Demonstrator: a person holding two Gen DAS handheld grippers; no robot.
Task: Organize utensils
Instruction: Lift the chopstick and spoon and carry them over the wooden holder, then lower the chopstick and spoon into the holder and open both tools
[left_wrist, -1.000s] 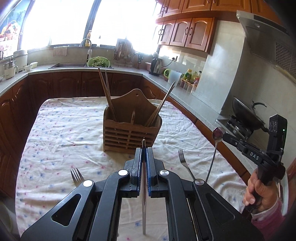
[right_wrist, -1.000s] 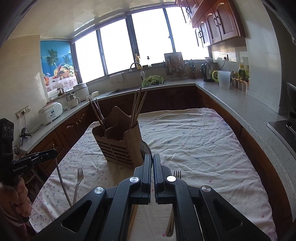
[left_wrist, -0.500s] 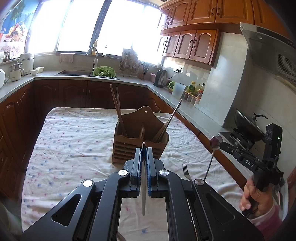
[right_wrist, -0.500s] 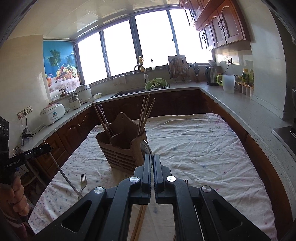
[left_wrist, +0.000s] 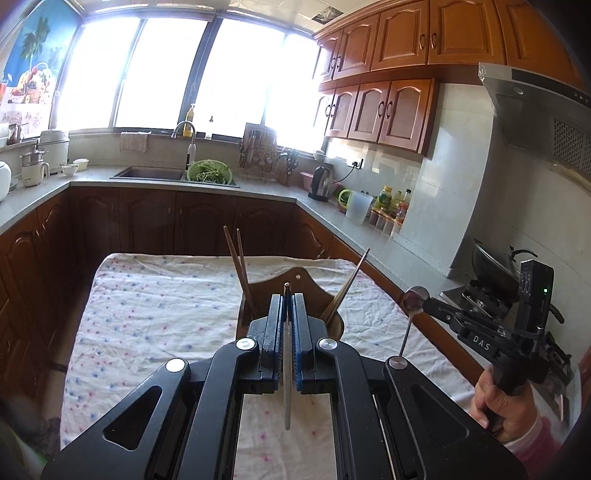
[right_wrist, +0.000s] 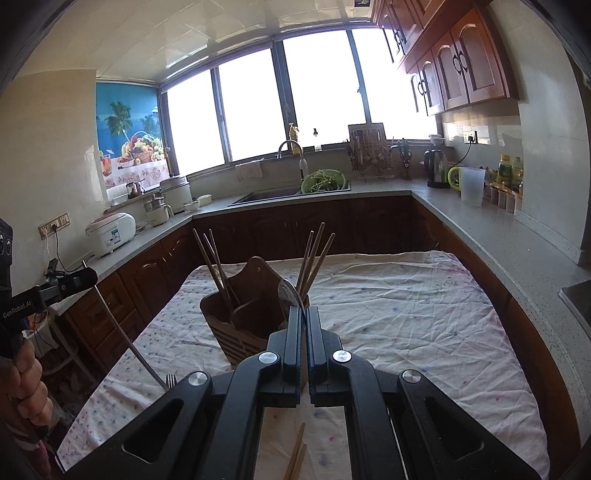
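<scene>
A wooden utensil holder (right_wrist: 243, 321) with chopsticks (right_wrist: 314, 258) in its compartments stands on the cloth-covered table (right_wrist: 406, 314); it also shows in the left wrist view (left_wrist: 306, 280), mostly hidden behind my fingers. My left gripper (left_wrist: 287, 306) is shut on a thin metal utensil (left_wrist: 287, 369), held upright above the table just in front of the holder. My right gripper (right_wrist: 305, 321) is shut on a metal spoon (right_wrist: 290, 291), bowl up, raised close to the holder; the spoon also shows in the left wrist view (left_wrist: 415, 297).
A fork (right_wrist: 170, 380) and loose chopsticks (right_wrist: 295, 458) lie on the table near its front. Counters with a sink (right_wrist: 269, 195), appliances and a stove (left_wrist: 491, 273) ring the table.
Both grippers have risen with their utensils and tilted up, nearer the holder. The forks on the table have dropped out of the left wrist view.
</scene>
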